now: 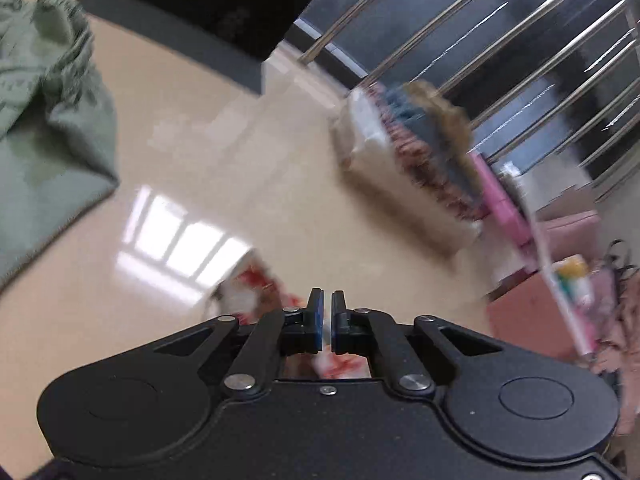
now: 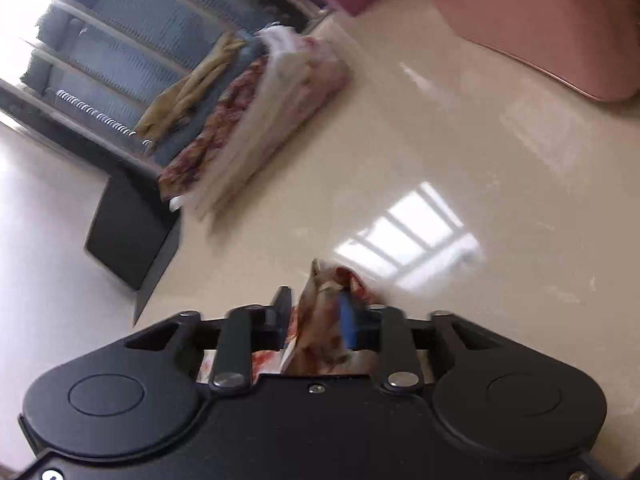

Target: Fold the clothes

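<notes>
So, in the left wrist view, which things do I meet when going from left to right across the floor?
Green cloth → black box → red-and-white garment at the left tongs → pile of folded clothes → pink box.

Motion blur is smearing the stack of folded clothes [image 1: 404, 160] at right of centre, so its separate layers are running together. The green garment [image 1: 44, 120] is running off the left edge. The red-and-white floral cloth [image 2: 324, 320] is disappearing beneath the right gripper's [image 2: 316, 316] body, hiding its extent.
</notes>
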The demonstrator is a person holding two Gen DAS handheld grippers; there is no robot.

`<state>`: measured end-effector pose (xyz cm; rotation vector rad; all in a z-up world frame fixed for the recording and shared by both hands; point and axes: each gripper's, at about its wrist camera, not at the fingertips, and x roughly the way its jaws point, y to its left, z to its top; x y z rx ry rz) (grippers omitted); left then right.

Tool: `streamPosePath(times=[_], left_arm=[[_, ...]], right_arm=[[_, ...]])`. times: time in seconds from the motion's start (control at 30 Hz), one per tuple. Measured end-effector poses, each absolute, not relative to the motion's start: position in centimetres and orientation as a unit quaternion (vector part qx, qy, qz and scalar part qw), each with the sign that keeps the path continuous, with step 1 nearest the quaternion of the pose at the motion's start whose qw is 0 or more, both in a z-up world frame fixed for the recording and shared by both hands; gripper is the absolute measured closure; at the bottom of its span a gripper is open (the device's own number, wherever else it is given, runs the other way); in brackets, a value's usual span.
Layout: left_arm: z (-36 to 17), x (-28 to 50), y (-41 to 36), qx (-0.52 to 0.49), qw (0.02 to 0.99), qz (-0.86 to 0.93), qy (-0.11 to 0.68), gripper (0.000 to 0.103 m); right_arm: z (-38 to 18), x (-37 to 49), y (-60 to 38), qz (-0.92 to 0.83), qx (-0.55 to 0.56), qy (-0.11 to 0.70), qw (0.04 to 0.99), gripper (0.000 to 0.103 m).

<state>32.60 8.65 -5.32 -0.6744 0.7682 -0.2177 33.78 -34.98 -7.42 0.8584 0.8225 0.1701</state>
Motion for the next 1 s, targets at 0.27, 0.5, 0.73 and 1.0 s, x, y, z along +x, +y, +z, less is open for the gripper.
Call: streamPosePath(times=[0.27, 0.5, 0.73, 1.0], left_arm=[[-7.9, 31.9, 10.4, -0.369, 0.853, -0.105, 0.353, 0.100], [-7.7, 30.8, 11.9, -0.407, 0.856, -0.100, 0.303, 0.094], [-5.4, 30.2, 13.9, -0.421, 0.864, -0.104, 0.256, 0.087], [-4.9, 32.1, 8.5, -0.268, 0.899, -0.139, 0.318, 0.088]], right_arm=[[-10.0, 32.9, -37.6, 0.074, 0.474, 0.357, 0.802, 0.103], [-10.0, 32.2, -38.2, 0.083, 0.495, 0.337, 0.797, 0.098], [-7.5, 30.8, -38.4, 0.094, 0.467, 0.308, 0.823, 0.092], [-5.4, 33.1, -33.6, 0.160, 0.358, 0.337, 0.856, 0.089]])
